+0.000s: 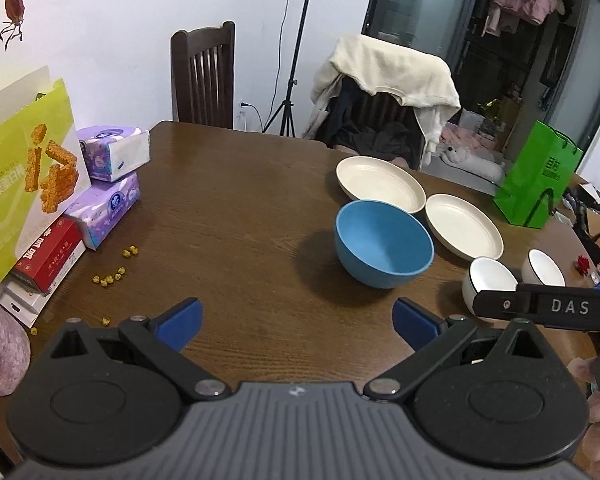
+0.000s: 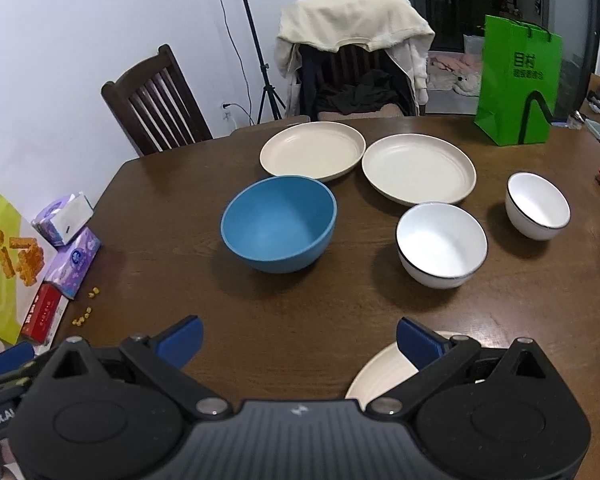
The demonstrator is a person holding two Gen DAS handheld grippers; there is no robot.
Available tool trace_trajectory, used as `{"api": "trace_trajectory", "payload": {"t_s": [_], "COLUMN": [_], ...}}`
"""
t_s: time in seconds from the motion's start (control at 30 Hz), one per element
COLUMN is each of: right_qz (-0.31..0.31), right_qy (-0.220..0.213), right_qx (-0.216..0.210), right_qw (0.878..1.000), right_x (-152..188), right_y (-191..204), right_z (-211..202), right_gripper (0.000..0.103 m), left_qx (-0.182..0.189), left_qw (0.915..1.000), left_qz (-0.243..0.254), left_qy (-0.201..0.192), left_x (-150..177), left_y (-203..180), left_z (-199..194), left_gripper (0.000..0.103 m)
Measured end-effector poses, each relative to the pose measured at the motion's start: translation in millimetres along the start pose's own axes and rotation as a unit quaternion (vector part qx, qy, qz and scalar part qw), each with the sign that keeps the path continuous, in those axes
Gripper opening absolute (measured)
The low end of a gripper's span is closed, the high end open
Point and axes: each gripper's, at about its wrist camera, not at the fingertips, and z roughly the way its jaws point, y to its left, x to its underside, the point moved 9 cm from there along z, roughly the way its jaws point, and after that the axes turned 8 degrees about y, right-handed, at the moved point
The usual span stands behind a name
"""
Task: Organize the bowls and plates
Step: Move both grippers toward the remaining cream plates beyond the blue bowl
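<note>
On the brown table (image 2: 340,300), 2 cream plates (image 2: 312,151) (image 2: 418,168) sit side by side at the far edge, the blue bowl (image 2: 279,224) stands just in front of them, and 2 white bowls (image 2: 441,244) (image 2: 538,204) stand apart to its right. A 3rd cream plate (image 2: 384,376) lies nearest, mostly hidden behind the right gripper (image 2: 298,340). Both that and the left gripper (image 1: 296,324) hover spread wide and empty; in the left view, 1 white bowl (image 1: 488,280) is partly covered by a black bar.
</note>
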Motion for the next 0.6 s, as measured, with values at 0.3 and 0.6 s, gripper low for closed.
{"api": "trace_trajectory", "payload": {"t_s": [0.3, 0.6], "right_qz": [-0.003, 0.009], "right_qy": [0.013, 0.013], "right_qx": [-0.008, -0.010], "right_qw": [1.000, 1.000], "right_x": [-24, -56], "right_y": [3, -14], "right_z": [27, 45], "right_gripper": [0.103, 0.103], "left_qx": [-0.008, -0.014], "left_qw": [0.9999, 0.9996], "left_qz": [-0.010, -0.016], "left_qy": [0.010, 0.017], "left_x": [-20, -38], "left_y": [-5, -17], "left_z": [22, 45], "left_gripper": [0.103, 0.103]}}
